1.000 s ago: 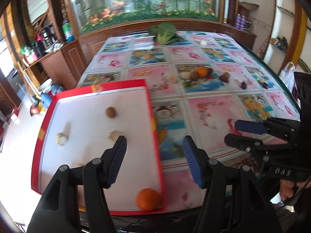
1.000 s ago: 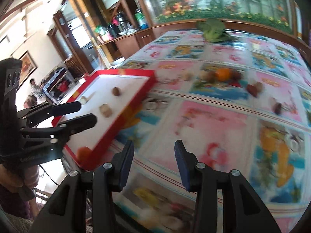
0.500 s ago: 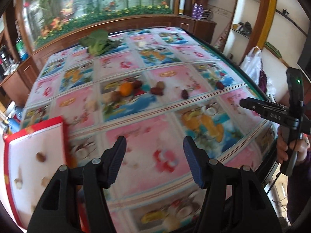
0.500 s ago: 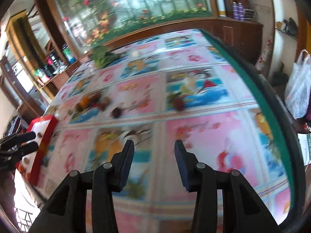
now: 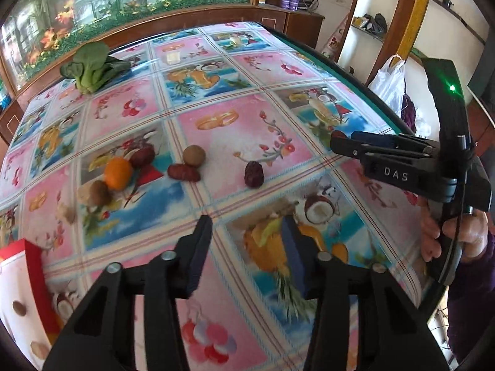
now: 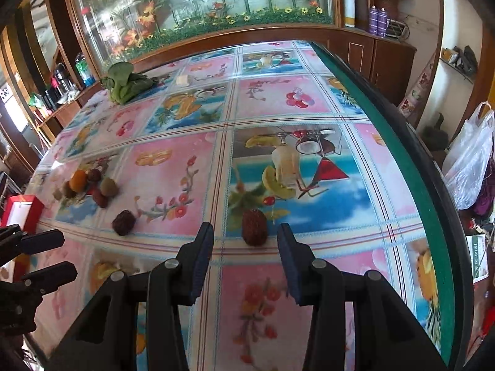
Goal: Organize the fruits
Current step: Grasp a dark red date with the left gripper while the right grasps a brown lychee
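Note:
Loose fruits lie on the patterned tablecloth: an orange (image 5: 117,173), a round brown fruit (image 5: 194,155), a long red date (image 5: 183,173) and a dark red date (image 5: 254,174). In the right wrist view another dark date (image 6: 254,227) lies just ahead of my open, empty right gripper (image 6: 245,259), between its fingertips' line; the date seen in the left wrist view sits further left (image 6: 123,222). My left gripper (image 5: 247,255) is open and empty above the cloth. A red-rimmed white tray (image 5: 34,266) with small fruits is at the lower left.
A leafy green vegetable (image 5: 92,68) lies at the far side of the table. The table's green right edge (image 6: 411,167) runs close to my right gripper. A white plastic bag (image 6: 470,167) hangs beyond it. Wooden cabinets and a glass display stand behind.
Both grippers have swung right, away from the tray, and come closer to the loose fruits. The right gripper now has a dark date just in front of its fingertips.

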`<state>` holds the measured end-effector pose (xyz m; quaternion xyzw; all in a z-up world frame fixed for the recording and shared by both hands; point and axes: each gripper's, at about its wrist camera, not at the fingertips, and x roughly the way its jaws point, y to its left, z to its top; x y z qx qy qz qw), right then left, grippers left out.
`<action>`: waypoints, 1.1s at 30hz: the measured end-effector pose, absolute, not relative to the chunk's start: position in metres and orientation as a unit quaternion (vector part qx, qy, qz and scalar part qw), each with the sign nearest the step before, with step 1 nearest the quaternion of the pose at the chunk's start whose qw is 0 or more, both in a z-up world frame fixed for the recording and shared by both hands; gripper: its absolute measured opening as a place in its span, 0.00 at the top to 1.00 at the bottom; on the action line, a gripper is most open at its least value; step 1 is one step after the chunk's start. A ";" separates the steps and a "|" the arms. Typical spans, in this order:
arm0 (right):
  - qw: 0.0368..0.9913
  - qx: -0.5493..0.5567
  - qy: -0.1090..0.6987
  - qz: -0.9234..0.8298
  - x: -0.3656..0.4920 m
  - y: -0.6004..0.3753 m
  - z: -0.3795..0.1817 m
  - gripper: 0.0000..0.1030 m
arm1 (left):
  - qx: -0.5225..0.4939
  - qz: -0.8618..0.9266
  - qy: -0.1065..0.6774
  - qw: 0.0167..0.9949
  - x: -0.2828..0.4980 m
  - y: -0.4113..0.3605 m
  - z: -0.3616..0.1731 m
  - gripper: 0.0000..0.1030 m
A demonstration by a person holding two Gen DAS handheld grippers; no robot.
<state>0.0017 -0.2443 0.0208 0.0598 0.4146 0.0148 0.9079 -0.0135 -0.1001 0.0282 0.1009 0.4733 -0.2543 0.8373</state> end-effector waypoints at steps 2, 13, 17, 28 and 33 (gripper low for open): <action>0.906 0.058 0.420 0.013 0.004 -0.245 0.018 0.71 | 0.101 -0.258 0.477 0.834 -0.009 -0.105 0.024 0.61; 0.908 0.097 0.406 0.034 -0.003 -0.260 0.019 0.83 | 0.110 -0.258 0.493 0.824 0.017 -0.138 0.003 0.72; 0.905 0.117 0.405 0.050 -0.005 -0.263 0.019 0.83 | 0.114 -0.248 0.488 0.829 0.025 -0.142 0.002 0.73; 0.899 0.134 0.411 0.066 -0.006 -0.263 0.019 0.83 | 0.145 -0.237 0.480 0.832 0.032 -0.147 0.002 0.72; 0.898 0.139 0.412 0.069 -0.006 -0.264 0.018 0.83 | 0.147 -0.239 0.479 0.831 0.036 -0.152 0.000 0.72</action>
